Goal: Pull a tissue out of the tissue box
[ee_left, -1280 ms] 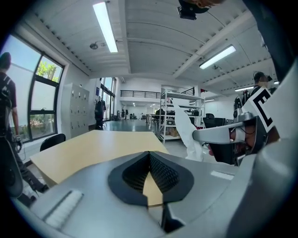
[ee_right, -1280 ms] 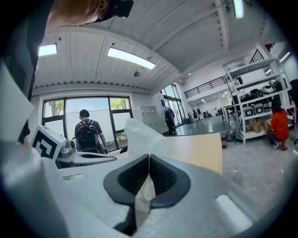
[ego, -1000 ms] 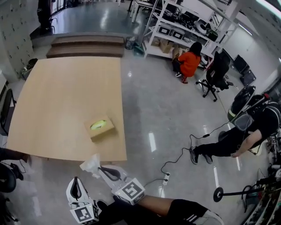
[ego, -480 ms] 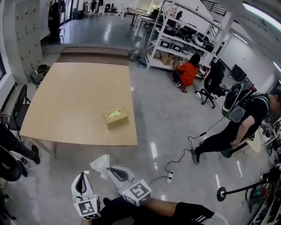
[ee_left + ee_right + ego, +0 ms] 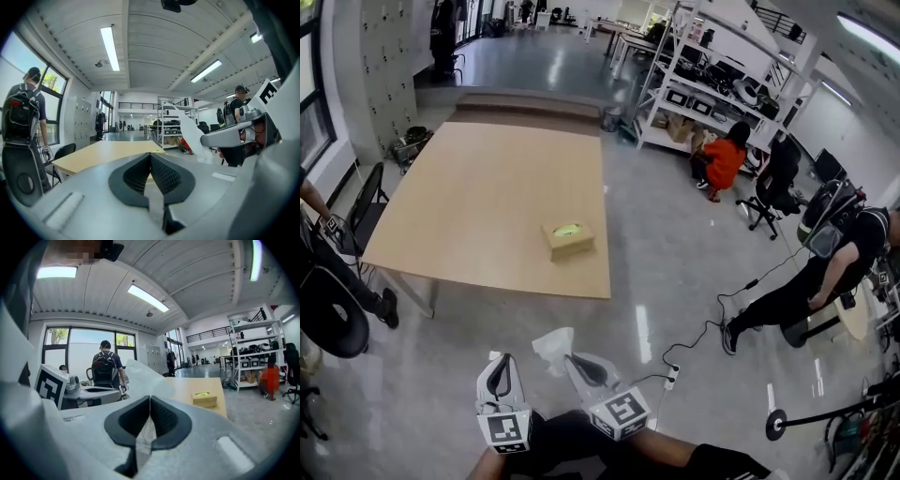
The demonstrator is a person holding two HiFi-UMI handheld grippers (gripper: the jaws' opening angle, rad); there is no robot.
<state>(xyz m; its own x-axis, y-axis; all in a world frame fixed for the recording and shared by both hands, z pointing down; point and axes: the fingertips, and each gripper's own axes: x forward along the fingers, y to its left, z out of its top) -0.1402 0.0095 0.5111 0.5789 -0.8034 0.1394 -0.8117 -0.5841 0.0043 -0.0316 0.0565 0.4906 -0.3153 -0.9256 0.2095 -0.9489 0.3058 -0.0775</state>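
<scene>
while both grippers hang over bare floor short of the table's near edge, the right gripper has its jaws pinched on one white tissue, which stands up crumpled from the tips; its own view shows the sheet caught in the seam between the pads. the left gripper sits just beside it, jaws pressed together with nothing between them.

one tissue box, tan with a yellow-green opening on top, rests on the one wooden table, close to its right-hand edge and toward the near right corner, yet inside both edges. box and tissue are well apart, with the table's near edge and a strip of grey floor between them.

right of the table, glossy floor runs open as far as the shelving. one cable with a power strip lies on the floor just right of the right gripper. one black chair stands at the table's left edge, and low steps lie beyond its far edge.

three other people are plain to see: one in orange crouched by the shelving, one in black bent forward at the right, one with a backpack at the left.
</scene>
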